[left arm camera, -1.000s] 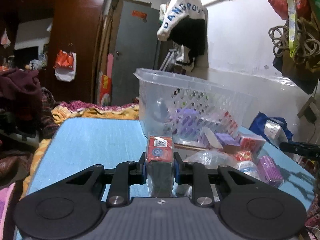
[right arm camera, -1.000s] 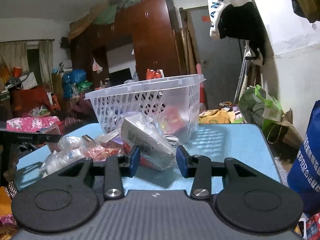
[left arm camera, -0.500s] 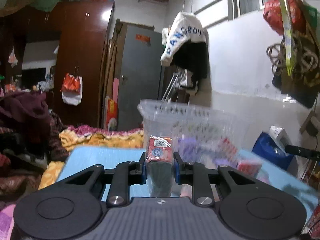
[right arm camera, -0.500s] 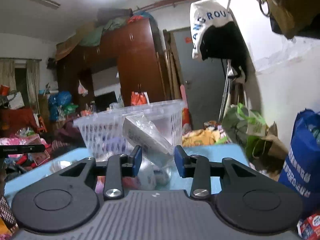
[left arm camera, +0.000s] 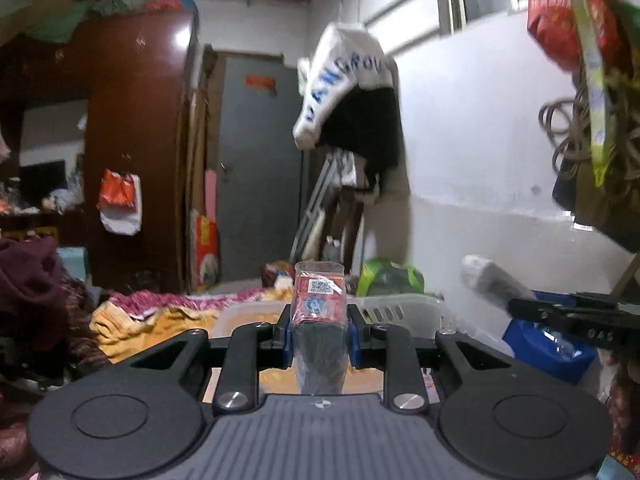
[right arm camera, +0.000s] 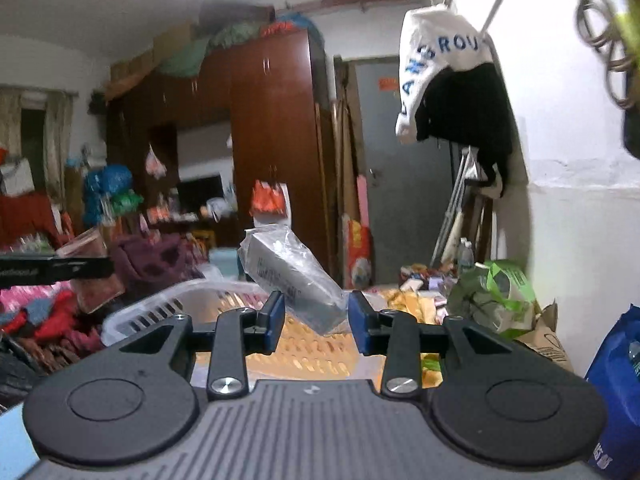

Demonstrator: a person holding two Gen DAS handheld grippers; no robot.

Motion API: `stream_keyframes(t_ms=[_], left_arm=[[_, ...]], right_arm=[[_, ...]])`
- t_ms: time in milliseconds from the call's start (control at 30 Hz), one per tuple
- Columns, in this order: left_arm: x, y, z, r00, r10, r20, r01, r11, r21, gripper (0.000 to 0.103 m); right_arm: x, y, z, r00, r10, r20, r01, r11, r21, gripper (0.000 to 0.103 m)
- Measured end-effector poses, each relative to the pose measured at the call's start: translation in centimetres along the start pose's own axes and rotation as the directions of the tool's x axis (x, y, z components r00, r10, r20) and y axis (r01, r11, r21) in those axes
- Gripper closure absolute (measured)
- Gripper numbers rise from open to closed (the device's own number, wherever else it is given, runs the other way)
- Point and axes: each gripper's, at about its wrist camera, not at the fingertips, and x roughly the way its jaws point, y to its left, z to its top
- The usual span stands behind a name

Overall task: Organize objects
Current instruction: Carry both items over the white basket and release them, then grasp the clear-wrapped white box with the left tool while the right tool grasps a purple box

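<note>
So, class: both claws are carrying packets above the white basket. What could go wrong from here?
1. The grey box in crinkly clear wrap sits tilted in the right claw, gripped near its lower end; the slick film could slip.
2. The red packet in clear wrap stands tall in the left claw and might tip out on release.
3. The claws hang close over the white plastic lattice basket, so they could collide.

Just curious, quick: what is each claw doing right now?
Left gripper: closed on a red packet.
Right gripper: holding a plastic-wrapped grey box.
</note>
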Motion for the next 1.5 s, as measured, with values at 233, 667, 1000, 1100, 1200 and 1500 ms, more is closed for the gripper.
stream_keyframes(t_ms=[233, 667, 1000, 1100, 1200, 1500], left_arm=[[5.3, -0.2, -0.6, 0.986, 0.137, -0.092, -0.138, 0.990, 0.002, 0.045], [-5.6, 0.7, -7.8, 0.997, 0.074, -0.032, -0.074, 0.997, -0.007, 0.026], [-11.9, 0.2, -16.1, 0.996, 0.047, -0.074, -0.050, 0.998, -0.035, 0.026], [-11.6, -0.1, -17.2, 0.994, 0.002, -0.107, -0.004, 1.000, -0.014, 0.026], [-11.1, -0.3, -17.8, 0.993, -0.002, -0.119, 0.003, 1.000, 0.011, 0.026], [-10.1, -0.8, -18.4, 0.987, -0.004, -0.159, 0.012, 0.998, 0.055, 0.024]], right_arm=[[3.5, 1.7, -0.9, 0.983, -0.174, -0.056, 0.172, 0.984, -0.048, 0.062], [-5.3, 3.6, -7.0, 0.957, -0.288, -0.035, 0.288, 0.958, 0.005, 0.000], [-11.5, 7.7, -13.8, 0.989, -0.105, -0.101, 0.113, 0.990, 0.078, 0.002], [-10.8, 8.7, -13.9, 0.991, -0.048, -0.126, 0.053, 0.998, 0.034, 0.009], [-9.8, 9.2, -13.6, 0.988, -0.019, -0.151, 0.019, 1.000, -0.002, 0.009], [-7.3, 10.1, -13.4, 0.973, 0.009, -0.233, -0.017, 0.999, -0.030, 0.024]])
